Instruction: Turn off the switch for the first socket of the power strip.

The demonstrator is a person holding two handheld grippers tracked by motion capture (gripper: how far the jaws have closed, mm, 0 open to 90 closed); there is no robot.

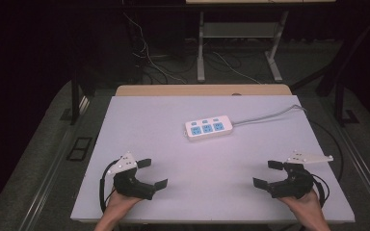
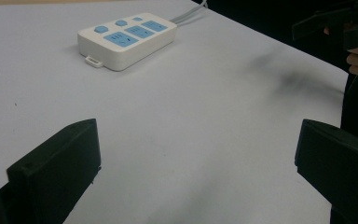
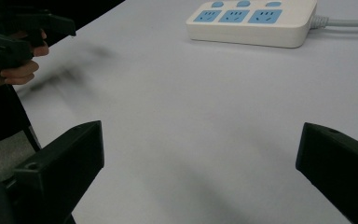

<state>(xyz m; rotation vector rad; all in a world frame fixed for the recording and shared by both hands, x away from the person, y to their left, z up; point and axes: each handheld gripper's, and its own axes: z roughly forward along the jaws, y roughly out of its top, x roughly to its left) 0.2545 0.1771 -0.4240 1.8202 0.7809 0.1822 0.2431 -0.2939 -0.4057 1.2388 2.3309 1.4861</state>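
A white power strip (image 1: 209,127) with blue sockets and round buttons lies flat near the middle of the white table (image 1: 173,159); its grey cable (image 1: 270,115) runs off to the far right edge. The strip also lies far ahead in the left gripper view (image 2: 128,39) and in the right gripper view (image 3: 254,21). My left gripper (image 1: 152,173) rests near the front left, open, nothing between its jaws (image 2: 198,163). My right gripper (image 1: 268,173) rests near the front right, also open and empty (image 3: 200,168). Both point inward toward each other, well short of the strip.
A wooden strip (image 1: 202,90) borders the table's far edge. Beyond it stand metal desk legs (image 1: 201,48) and loose cables (image 1: 149,62) on the dark floor. A black floor socket plate (image 1: 79,148) lies left of the table.
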